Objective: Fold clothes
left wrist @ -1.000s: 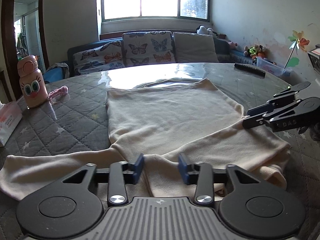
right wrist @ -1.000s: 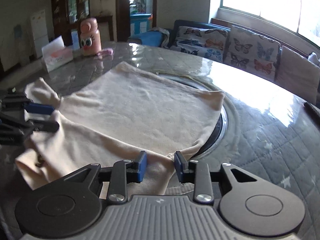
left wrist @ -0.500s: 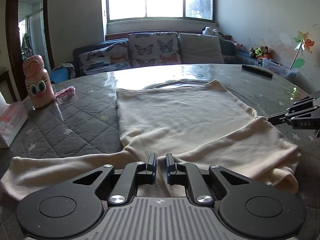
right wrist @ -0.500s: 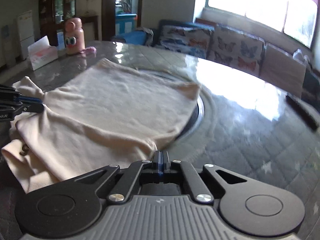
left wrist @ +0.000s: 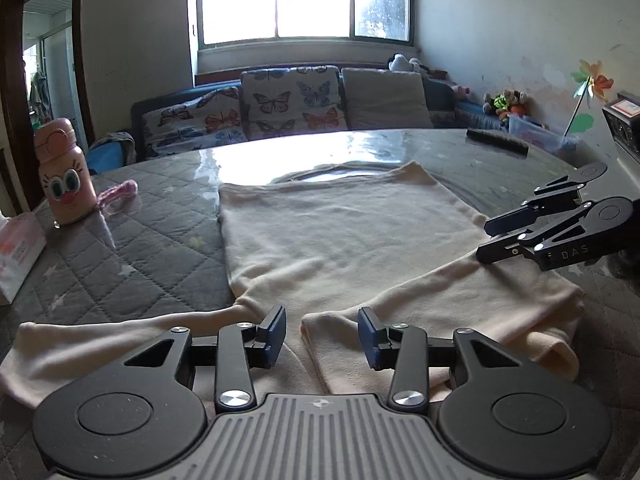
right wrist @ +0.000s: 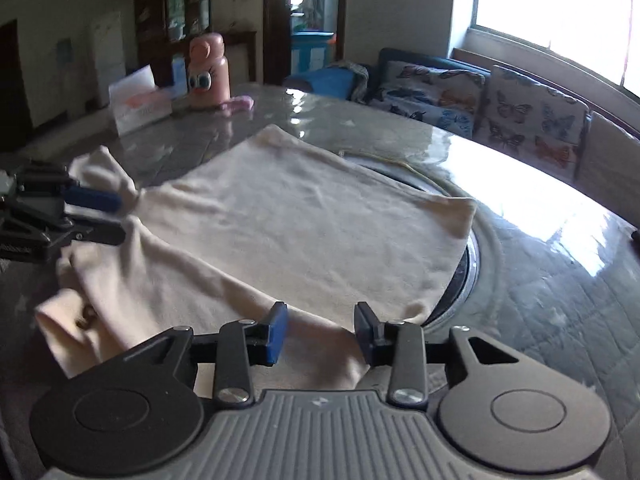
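Observation:
A cream long-sleeved top (left wrist: 340,248) lies flat on the round table, one sleeve folded across its near part and the other stretched out to the left (left wrist: 80,344). My left gripper (left wrist: 322,334) is open just above the folded sleeve's end, holding nothing. My right gripper (right wrist: 316,330) is open over the garment's near edge (right wrist: 280,240), empty. The right gripper also shows in the left wrist view (left wrist: 490,240), open, at the garment's right side. The left gripper shows in the right wrist view (right wrist: 108,216), open, at the far left.
A pink cartoon bottle (left wrist: 64,176) and a tissue box (left wrist: 16,252) stand at the table's left. A dark remote (left wrist: 498,142) lies at the far right. The grey quilted table cover (left wrist: 132,248) surrounds a glass turntable (right wrist: 460,272). A sofa with butterfly cushions (left wrist: 296,100) is behind.
Both grippers were open, shut half a second ago, and are open again now. The right gripper has come back over the garment's edge.

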